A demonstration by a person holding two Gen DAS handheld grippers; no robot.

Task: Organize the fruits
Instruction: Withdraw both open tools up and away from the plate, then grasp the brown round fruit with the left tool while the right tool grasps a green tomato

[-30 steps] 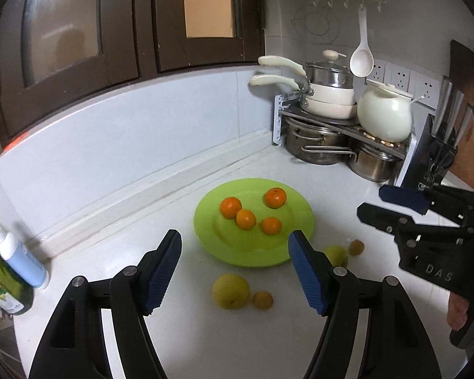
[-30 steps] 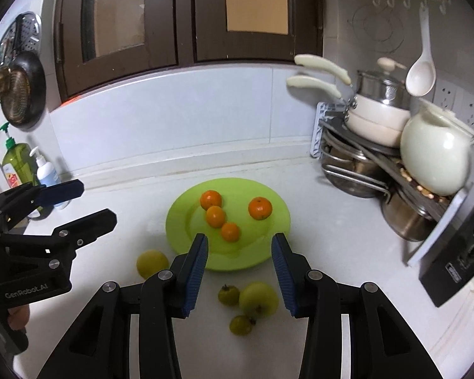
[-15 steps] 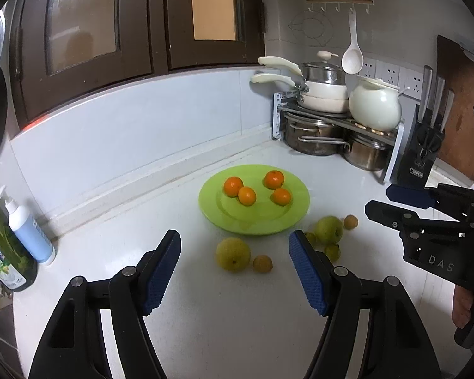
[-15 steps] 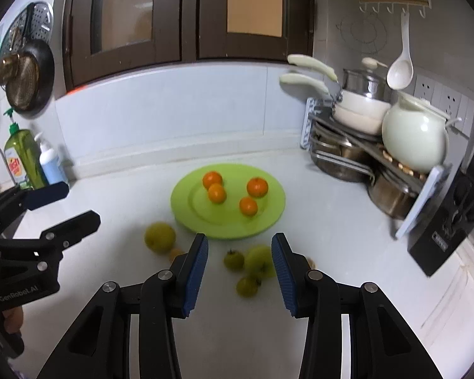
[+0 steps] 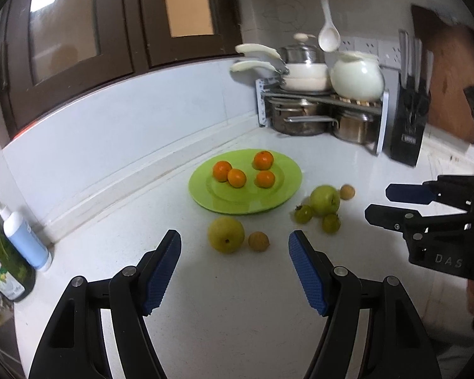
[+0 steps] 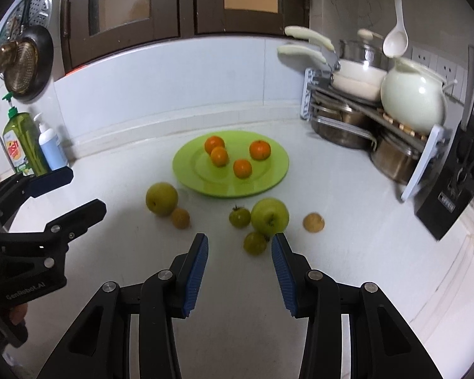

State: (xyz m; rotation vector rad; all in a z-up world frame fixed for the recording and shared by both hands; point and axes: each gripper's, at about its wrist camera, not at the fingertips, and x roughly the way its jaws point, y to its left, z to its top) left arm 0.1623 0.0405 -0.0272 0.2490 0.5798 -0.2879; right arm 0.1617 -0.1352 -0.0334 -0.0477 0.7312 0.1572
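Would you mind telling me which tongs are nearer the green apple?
Right. The right tongs sit just short of the green apple; the left tongs face the yellow pear instead.

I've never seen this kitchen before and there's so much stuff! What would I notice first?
Probably the bright green plate in the middle of the white counter, with four oranges on it. Just in front of it, loose fruit lies on the counter: a green apple with small green tomatoes beside it, and a yellow pear to the left. Nearest the camera, the right gripper is open and holds nothing.
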